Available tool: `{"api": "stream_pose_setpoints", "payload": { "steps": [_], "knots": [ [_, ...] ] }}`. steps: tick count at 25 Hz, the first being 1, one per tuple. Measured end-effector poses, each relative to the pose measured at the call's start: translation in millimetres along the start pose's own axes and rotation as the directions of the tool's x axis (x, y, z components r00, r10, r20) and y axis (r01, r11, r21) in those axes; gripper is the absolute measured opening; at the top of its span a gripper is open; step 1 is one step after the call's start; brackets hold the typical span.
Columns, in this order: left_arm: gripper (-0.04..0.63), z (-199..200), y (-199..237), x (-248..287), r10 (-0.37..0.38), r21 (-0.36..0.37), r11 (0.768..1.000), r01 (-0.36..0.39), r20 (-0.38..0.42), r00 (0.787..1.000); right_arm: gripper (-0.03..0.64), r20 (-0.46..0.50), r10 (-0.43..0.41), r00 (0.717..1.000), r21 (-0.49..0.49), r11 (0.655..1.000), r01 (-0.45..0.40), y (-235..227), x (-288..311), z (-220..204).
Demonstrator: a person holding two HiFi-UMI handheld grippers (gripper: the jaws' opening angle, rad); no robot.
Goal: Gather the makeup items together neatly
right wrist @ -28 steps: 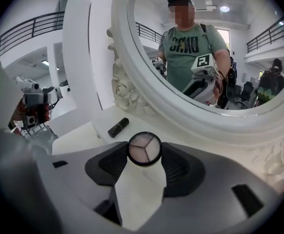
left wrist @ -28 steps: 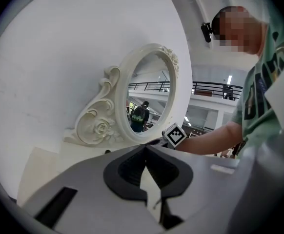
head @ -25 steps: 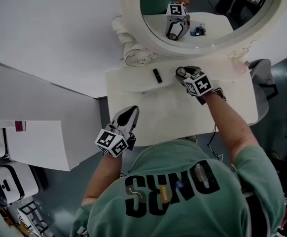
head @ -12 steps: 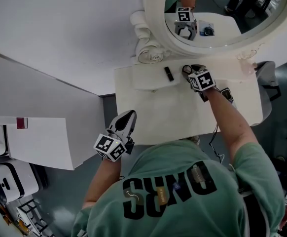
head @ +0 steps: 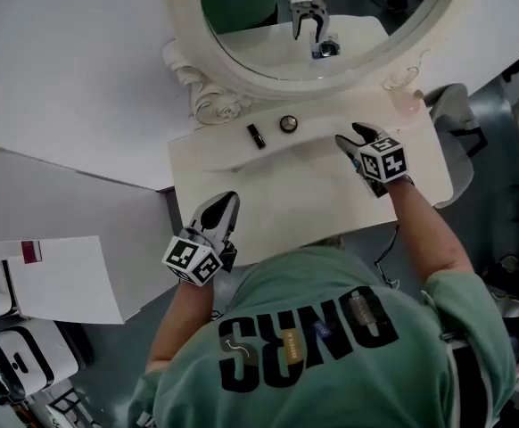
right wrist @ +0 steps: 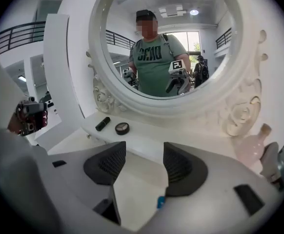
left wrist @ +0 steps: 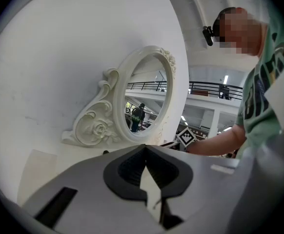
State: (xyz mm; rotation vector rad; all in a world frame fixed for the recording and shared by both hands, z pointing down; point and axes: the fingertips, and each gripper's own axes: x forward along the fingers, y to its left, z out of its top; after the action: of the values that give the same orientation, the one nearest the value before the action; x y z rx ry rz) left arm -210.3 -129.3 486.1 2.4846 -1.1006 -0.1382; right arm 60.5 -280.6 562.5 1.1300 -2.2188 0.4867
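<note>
A black lipstick (head: pixel 256 135) (right wrist: pixel 102 124) and a round compact (head: pixel 288 123) (right wrist: pixel 122 127) lie side by side on the raised back shelf of the white dressing table (head: pixel 304 208). My right gripper (head: pixel 350 137) (right wrist: pixel 144 152) hovers over the table, to the right of the compact and apart from it. Its jaws are opening and nothing is between them. My left gripper (head: pixel 226 201) (left wrist: pixel 143 149) hangs at the table's front left edge. It is shut and holds nothing.
A round mirror (head: pixel 313 25) in an ornate white frame stands behind the shelf. A pale pink bottle (head: pixel 408 103) (right wrist: pixel 252 147) sits at the shelf's right end. Beyond the table's right edge is a grey chair (head: pixel 460 123). White wall panels lie to the left.
The right gripper, which had the compact between its jaws by the shelf, has let it go next to the lipstick and drawn back to the right. The left gripper has stayed put.
</note>
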Motion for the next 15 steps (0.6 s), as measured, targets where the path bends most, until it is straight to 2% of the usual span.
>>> {"api": "stream_pose_setpoints", "payload": {
  "steps": [4,8,15],
  "knots": [
    [0.008,-8.6,-37.3,60.1,-0.031,0.010,0.999,0.031,-0.020,0.999,0.236,-0.029,-0.029,0.999,0.025,0.999,0.030,-61.1,-38.8,-40.1],
    [0.008,-25.4,-86.4,125.2,-0.050,0.014,0.999,0.051,-0.047,0.998,0.256,-0.089,0.013,0.996,0.055,0.998,-0.008,-101.4,-52.0,-87.1],
    [0.008,-57.9,-160.1,217.2,-0.074,0.017,0.997,0.075,-0.084,0.994,0.311,-0.187,0.129,0.974,0.077,0.990,-0.116,-111.1,-27.7,-144.3]
  ]
}}
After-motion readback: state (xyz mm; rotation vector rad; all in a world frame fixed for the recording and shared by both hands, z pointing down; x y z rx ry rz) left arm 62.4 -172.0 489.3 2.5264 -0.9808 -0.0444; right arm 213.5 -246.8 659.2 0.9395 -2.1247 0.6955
